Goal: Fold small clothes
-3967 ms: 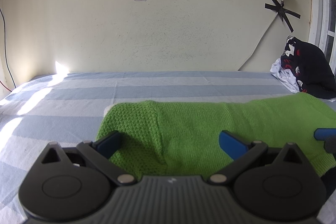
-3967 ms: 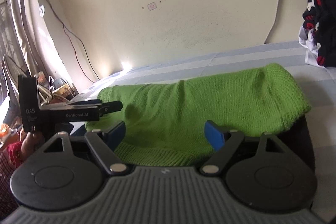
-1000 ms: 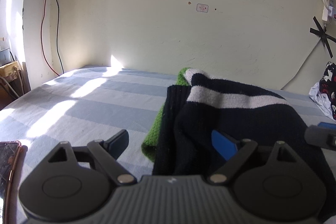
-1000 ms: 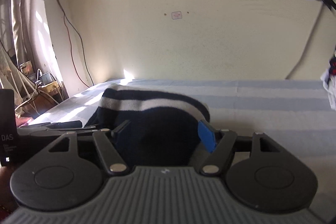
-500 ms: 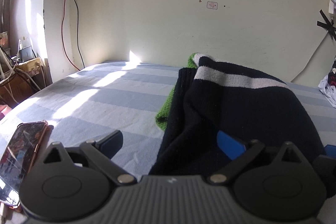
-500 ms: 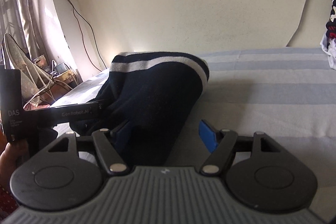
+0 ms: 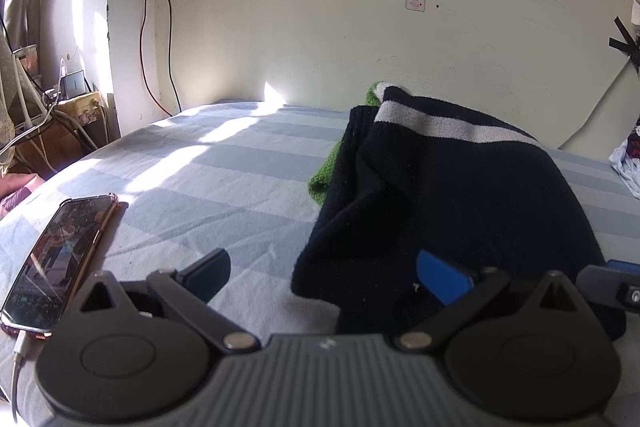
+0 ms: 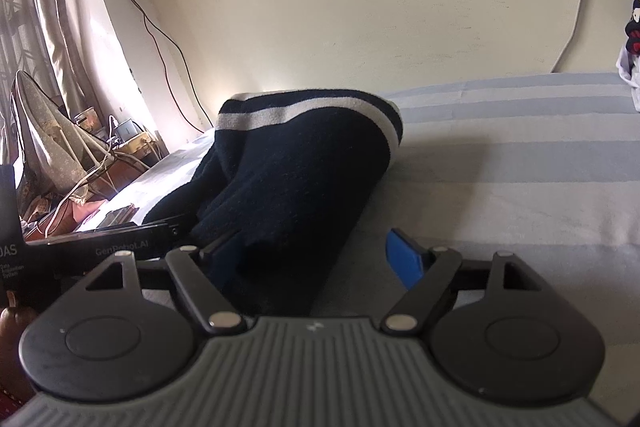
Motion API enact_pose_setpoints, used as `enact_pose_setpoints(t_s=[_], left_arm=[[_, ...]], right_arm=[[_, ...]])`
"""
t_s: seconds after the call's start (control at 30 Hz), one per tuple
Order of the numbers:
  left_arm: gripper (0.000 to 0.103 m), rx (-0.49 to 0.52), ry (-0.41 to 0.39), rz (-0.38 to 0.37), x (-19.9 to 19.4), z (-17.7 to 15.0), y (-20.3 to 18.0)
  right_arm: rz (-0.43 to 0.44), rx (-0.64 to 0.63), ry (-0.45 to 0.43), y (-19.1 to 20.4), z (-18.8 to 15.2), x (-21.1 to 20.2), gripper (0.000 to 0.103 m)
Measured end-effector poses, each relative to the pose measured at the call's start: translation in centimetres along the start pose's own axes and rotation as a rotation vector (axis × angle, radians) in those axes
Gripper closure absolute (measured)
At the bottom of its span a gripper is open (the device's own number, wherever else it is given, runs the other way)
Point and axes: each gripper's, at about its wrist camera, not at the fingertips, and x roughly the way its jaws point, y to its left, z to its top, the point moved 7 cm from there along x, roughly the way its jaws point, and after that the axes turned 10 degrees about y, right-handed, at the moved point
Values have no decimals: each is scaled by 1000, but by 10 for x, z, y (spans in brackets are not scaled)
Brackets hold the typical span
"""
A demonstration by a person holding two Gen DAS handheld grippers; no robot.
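Striped cotton sheet (image 7: 224, 167); folded knit sweater (image 7: 440, 187), navy, white-banded.

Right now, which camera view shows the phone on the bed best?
The left wrist view: the phone lies whole and sunlit on the striped bed. In the right wrist view it cannot be made out with certainty.

On my feed the dark garment (image 7: 460, 187) is a matt, fuzzy knit with a paler woven stripe; the green piece (image 7: 326, 173) under it is a coarser, open knit. The bed (image 7: 224, 179) wears smooth, lightly creased striped cotton. At nine o'clock the phone (image 7: 56, 259) has a glossy glass face. My left tongs (image 7: 324, 267) are matt black plastic with shiny metal pins; the wall (image 7: 320, 7) is chalky, scuffed paint.
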Motion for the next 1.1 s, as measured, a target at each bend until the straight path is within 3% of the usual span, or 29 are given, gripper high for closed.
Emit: enact_pose_setpoints(t_s=[0.2,0.7,1.1], left_arm=[[0,44,-18,11,-5,-4,-11],[0,11,44,35,-1,-12,-8],[0,-53,88,5,1,-17,-4]], right_arm=[[8,1,15,-1,0,2,18],[9,-4,17,-3,0,2,17],[15,-10,25,-3,-1,2,17]])
